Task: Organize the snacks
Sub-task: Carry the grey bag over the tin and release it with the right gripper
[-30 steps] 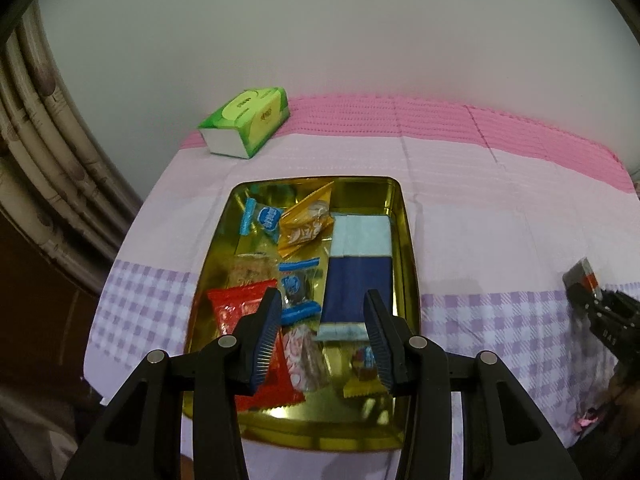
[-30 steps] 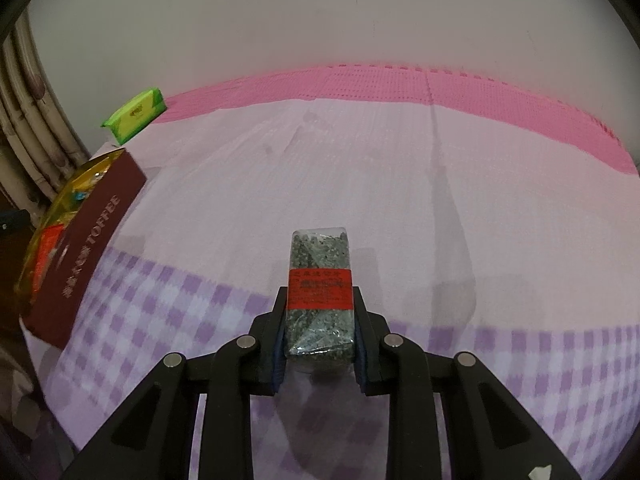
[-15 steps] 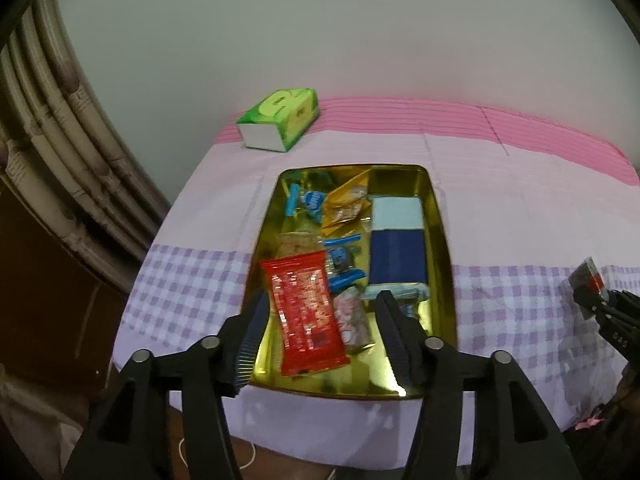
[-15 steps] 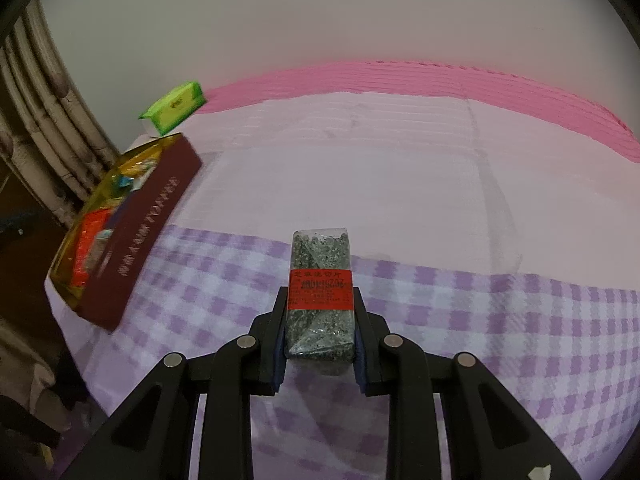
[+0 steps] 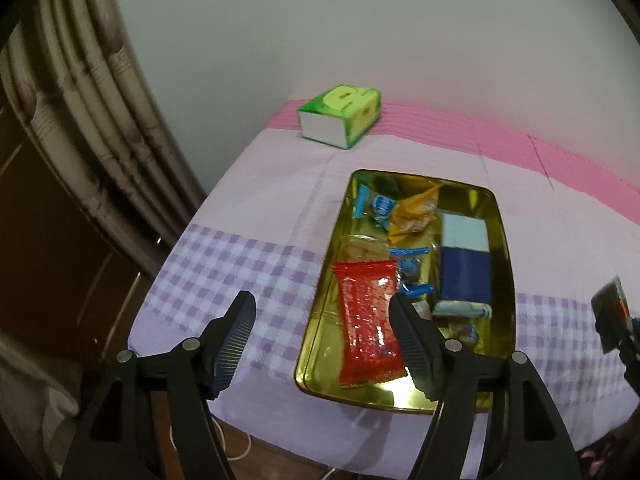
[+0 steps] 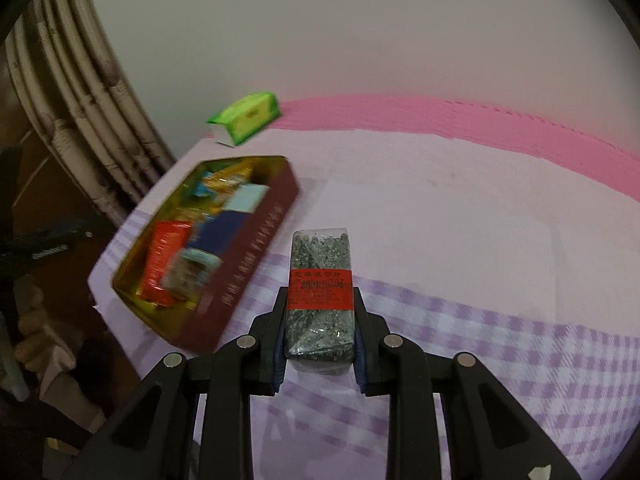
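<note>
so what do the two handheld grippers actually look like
Both are alike: the left gripper and right gripper have matte black angular plastic frames with triangular cut-outs and round silver pivot pins. The fingers carry dark blue ribbed pads on their inner faces. No cables or markings are visible on them.

Gold tin (image 5: 505,240) on tablecloth, holding wrapped snacks; red packet (image 5: 368,320) lengthwise; speckled grey bar (image 6: 321,300) clamped.

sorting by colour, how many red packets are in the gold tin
1: the red packet lies lengthwise along the near-left part of the gold tin, beside the blue-wrapped candies. Smaller ones could be hidden underneath.
</note>
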{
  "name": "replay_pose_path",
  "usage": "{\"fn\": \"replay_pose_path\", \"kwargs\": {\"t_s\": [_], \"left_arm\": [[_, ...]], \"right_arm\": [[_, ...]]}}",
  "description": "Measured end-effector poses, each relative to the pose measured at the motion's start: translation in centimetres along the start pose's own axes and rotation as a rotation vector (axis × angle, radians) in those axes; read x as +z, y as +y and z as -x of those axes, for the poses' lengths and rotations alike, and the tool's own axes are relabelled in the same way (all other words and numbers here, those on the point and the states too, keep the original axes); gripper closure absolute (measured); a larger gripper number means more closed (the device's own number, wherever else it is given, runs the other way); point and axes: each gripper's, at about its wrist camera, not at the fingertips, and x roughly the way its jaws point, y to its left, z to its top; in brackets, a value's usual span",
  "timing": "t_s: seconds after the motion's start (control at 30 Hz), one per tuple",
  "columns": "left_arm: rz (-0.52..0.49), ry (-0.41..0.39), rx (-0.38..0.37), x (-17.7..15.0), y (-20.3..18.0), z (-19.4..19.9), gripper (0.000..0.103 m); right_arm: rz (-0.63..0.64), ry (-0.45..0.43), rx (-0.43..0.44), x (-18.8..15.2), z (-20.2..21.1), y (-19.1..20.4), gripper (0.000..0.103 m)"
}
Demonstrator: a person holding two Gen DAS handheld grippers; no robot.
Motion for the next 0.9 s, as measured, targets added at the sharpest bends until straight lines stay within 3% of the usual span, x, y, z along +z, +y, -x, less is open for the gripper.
{"fn": "replay_pose_path", "kwargs": {"t_s": [0.23, 0.33, 0.5, 0.57, 0.73, 0.9], "left_arm": [[0.056, 0.004, -0.04, 0.6, 1.4, 0.3, 0.026], [0.046, -0.021, -0.006, 0.8, 1.4, 0.9, 0.012], [0.003, -0.06, 0.002, 0.9, 0.9, 1.7, 0.002], [-0.02, -0.047, -0.003, 0.9, 0.5, 1.5, 0.001], [-0.071, -0.075, 0.072, 0.7, 0.0, 0.7, 0.001], [-0.047, -0.039, 0.042, 0.7, 0.7, -0.4, 0.001]], "right_arm": [[0.018, 0.005, 0.113, 2.7, -1.3, 4.3, 0.079], [0.019, 0.023, 0.156, 3.8, -2.8, 6.0, 0.079], [0.041, 0.049, 0.199, 5.5, -5.5, 8.5, 0.079], [0.036, 0.06, 0.207, 6.0, -6.6, 8.9, 0.078], [0.011, 0.085, 0.218, 7.0, -9.5, 9.7, 0.078], [-0.005, 0.101, 0.225, 7.5, -11.7, 10.5, 0.078]]}}
